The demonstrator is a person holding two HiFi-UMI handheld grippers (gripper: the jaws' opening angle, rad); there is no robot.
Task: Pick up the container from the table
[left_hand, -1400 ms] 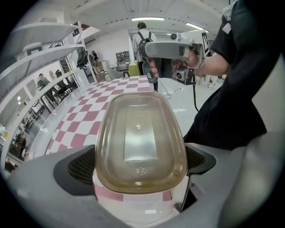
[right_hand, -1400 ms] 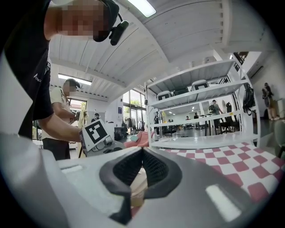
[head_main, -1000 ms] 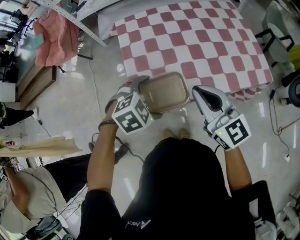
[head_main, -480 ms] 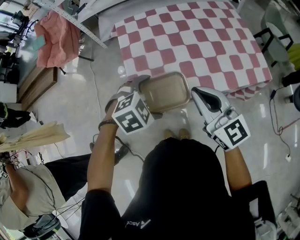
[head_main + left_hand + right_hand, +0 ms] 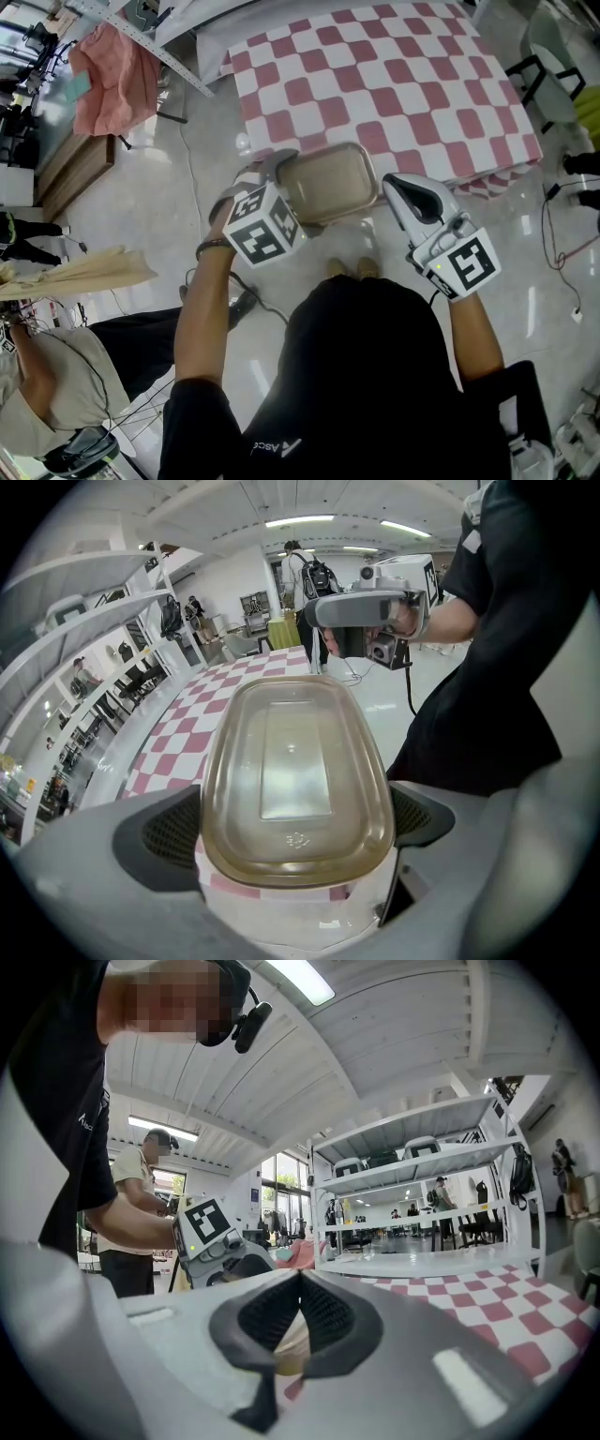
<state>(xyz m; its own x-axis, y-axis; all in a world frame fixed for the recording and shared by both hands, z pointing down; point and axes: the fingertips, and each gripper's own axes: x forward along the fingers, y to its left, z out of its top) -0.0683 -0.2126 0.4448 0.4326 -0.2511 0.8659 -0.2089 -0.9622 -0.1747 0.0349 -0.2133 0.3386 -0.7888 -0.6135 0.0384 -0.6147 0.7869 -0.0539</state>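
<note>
The container (image 5: pixel 330 181) is a shallow, translucent tan tub with rounded corners. It hangs in the air just off the near edge of the red-and-white checked table (image 5: pixel 375 84). My left gripper (image 5: pixel 289 192) is shut on its near end. In the left gripper view the container (image 5: pixel 295 771) fills the space between the two dark pads (image 5: pixel 169 832) of my left gripper (image 5: pixel 295 822). My right gripper (image 5: pixel 398 185) floats just right of the tub, shut and empty. In the right gripper view, the right gripper (image 5: pixel 300 1307) shows closed pads, with a sliver of the container (image 5: pixel 292 1352) below them.
A pink cloth (image 5: pixel 112 75) lies over a wooden stand at far left, beside a slanted metal rail (image 5: pixel 159 47). A chair (image 5: pixel 553 66) stands right of the table. A seated person (image 5: pixel 56 394) is at lower left. Cables (image 5: pixel 553 244) trail on the glossy floor.
Both grippers and the container hold about still. Only the paper held by the person at the lower left shifts.
</note>
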